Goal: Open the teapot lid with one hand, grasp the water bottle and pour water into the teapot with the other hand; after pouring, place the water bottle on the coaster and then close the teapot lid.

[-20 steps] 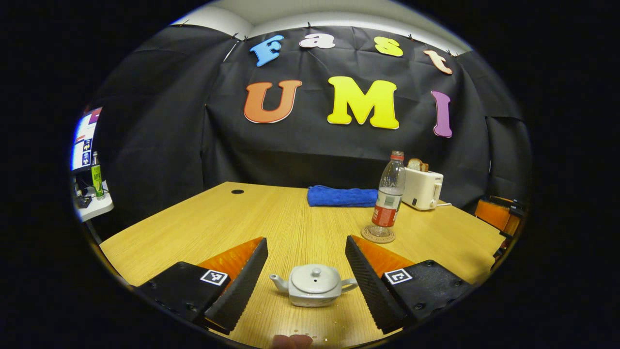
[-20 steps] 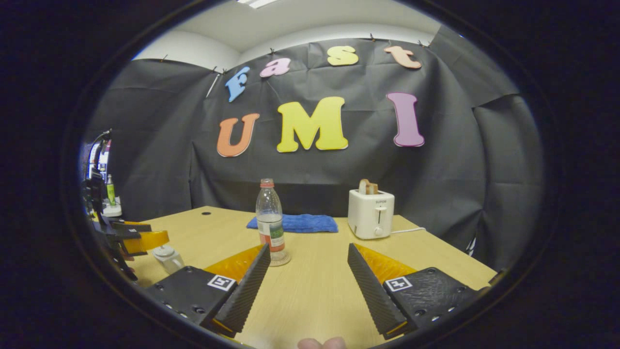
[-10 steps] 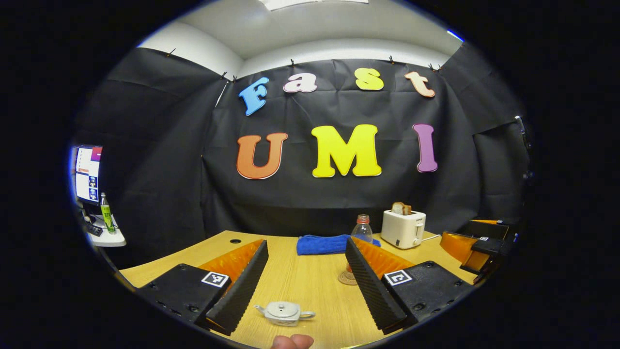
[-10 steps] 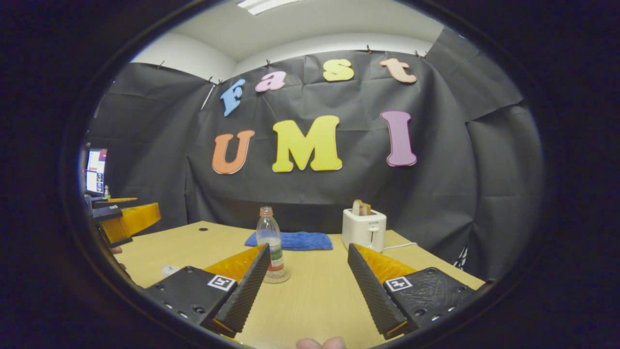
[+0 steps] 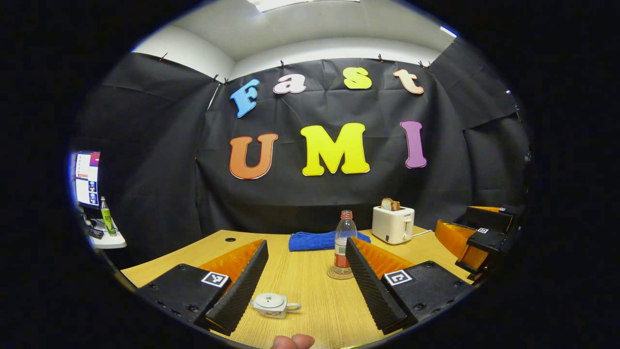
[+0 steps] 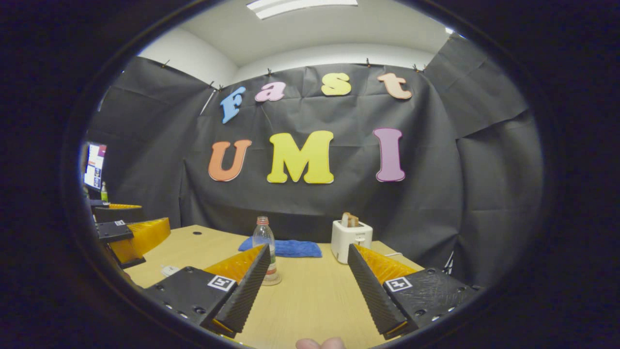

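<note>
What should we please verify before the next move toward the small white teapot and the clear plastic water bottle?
1. Lid seated on the small white ceramic teapot: ok.
2. Clear plastic water bottle with red cap upright on the round coaster: ok.
3. Left gripper open, holding nothing: ok.
4. Right gripper open, holding nothing: ok.
5. Water in the teapot: cannot tell.
6. Blue folded cloth and white toaster well behind the bottle: ok.

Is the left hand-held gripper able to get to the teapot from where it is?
Probably yes. The left hand-held gripper is open and empty, and the teapot sits on bare table just ahead between its fingers, nothing blocking.
</note>
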The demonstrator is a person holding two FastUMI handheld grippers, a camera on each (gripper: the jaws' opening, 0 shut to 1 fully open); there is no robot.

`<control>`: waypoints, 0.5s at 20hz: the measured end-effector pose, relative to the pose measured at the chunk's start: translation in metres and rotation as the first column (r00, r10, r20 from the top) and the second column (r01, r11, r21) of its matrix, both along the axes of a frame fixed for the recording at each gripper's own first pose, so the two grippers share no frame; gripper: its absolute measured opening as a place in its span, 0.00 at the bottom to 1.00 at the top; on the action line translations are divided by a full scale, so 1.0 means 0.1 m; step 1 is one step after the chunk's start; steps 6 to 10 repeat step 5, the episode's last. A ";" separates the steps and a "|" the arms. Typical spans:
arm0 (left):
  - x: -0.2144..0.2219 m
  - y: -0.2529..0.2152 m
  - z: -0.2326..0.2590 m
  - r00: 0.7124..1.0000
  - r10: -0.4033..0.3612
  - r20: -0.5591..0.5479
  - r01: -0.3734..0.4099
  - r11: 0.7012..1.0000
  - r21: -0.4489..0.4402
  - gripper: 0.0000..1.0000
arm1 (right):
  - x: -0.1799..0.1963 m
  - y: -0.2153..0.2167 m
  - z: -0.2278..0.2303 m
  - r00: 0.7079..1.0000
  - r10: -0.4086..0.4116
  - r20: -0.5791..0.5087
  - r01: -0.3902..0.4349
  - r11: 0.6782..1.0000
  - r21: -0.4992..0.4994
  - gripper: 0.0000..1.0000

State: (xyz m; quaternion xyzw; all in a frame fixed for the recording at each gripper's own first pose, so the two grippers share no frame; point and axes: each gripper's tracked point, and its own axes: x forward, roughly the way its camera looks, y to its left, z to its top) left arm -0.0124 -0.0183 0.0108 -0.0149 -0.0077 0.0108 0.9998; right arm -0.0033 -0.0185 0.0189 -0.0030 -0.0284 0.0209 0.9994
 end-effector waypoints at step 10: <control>0.00 0.08 -0.02 1.000 0.006 -0.002 -0.006 1.000 -0.012 1.00 | 0.01 0.07 -0.03 1.000 0.003 -0.017 -0.003 1.000 -0.006 0.96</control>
